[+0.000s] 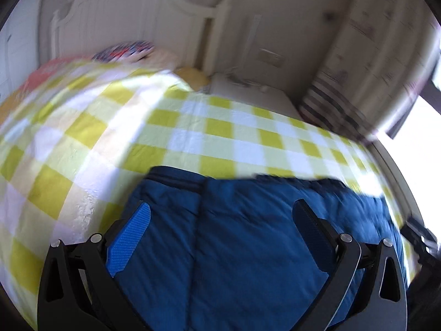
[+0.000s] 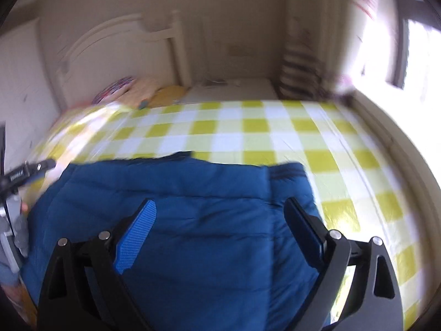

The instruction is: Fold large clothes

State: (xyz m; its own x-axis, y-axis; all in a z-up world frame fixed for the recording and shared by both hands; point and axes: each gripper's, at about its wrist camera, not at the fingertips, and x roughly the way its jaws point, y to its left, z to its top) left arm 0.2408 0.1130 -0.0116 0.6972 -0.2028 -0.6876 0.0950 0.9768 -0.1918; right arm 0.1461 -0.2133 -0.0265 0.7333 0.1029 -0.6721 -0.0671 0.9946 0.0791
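Observation:
A large blue padded garment [image 1: 242, 237] lies flat on a bed with a yellow-and-white checked cover [image 1: 193, 132]. My left gripper [image 1: 222, 207] is open and empty above the garment's left part, fingers wide apart. In the right wrist view the same blue garment [image 2: 193, 209] fills the near half, and my right gripper [image 2: 220, 207] is open and empty above its right part. The left gripper [image 2: 33, 169] shows at the left edge of the right wrist view. Both views are blurred by motion.
A white headboard [image 2: 110, 55] stands at the far end of the checked bed cover [image 2: 248, 129], with coloured pillows [image 2: 129, 88] before it. A white side table [image 2: 234, 91] and a striped cloth [image 2: 300, 69] stand beyond the bed. A bright window [image 2: 413, 63] is at right.

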